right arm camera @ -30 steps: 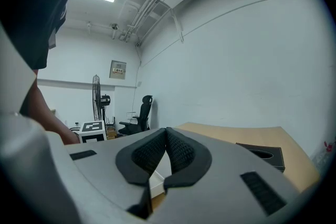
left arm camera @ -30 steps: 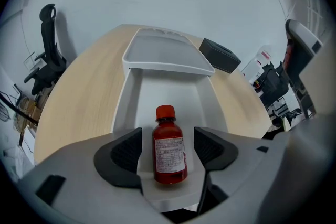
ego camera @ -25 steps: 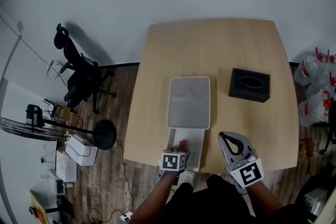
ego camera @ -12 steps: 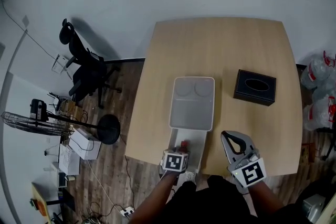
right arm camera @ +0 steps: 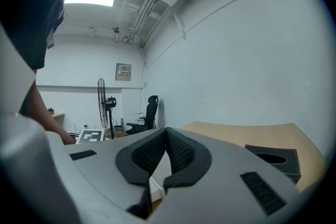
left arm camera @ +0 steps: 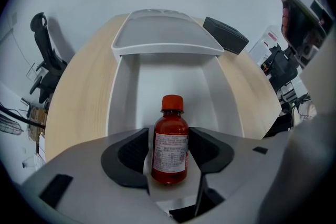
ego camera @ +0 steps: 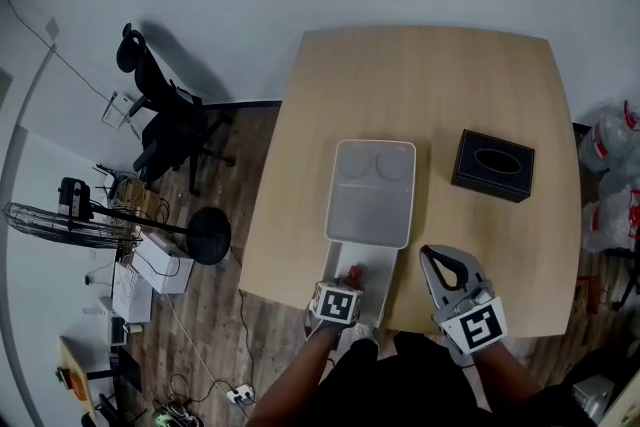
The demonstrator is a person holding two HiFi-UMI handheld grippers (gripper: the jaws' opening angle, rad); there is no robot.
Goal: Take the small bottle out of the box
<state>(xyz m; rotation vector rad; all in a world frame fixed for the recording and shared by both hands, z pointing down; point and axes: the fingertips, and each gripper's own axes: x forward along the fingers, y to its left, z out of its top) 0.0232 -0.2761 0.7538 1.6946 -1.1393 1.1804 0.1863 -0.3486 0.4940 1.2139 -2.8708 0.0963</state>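
**Fig. L gripper [left arm camera: 169,157] closing on small bottle [left arm camera: 171,128], which is standing upright at near end of open box [left arm camera: 123,107].**
Jaws are narrowing w/ bottle between them at label height. Best approach, prob.: keeping grip centred, then lifting straight up, clear of box wall. R gripper [right arm camera: 166,152] is idling, jaws together, empty.

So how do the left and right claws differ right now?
The left claw has the bottle between its jaws and is closing on it; the right claw is shut with nothing in it. The left claw reaches into the box; the right claw is outside it, over the near edge of the table. Both are grey and of the same build.
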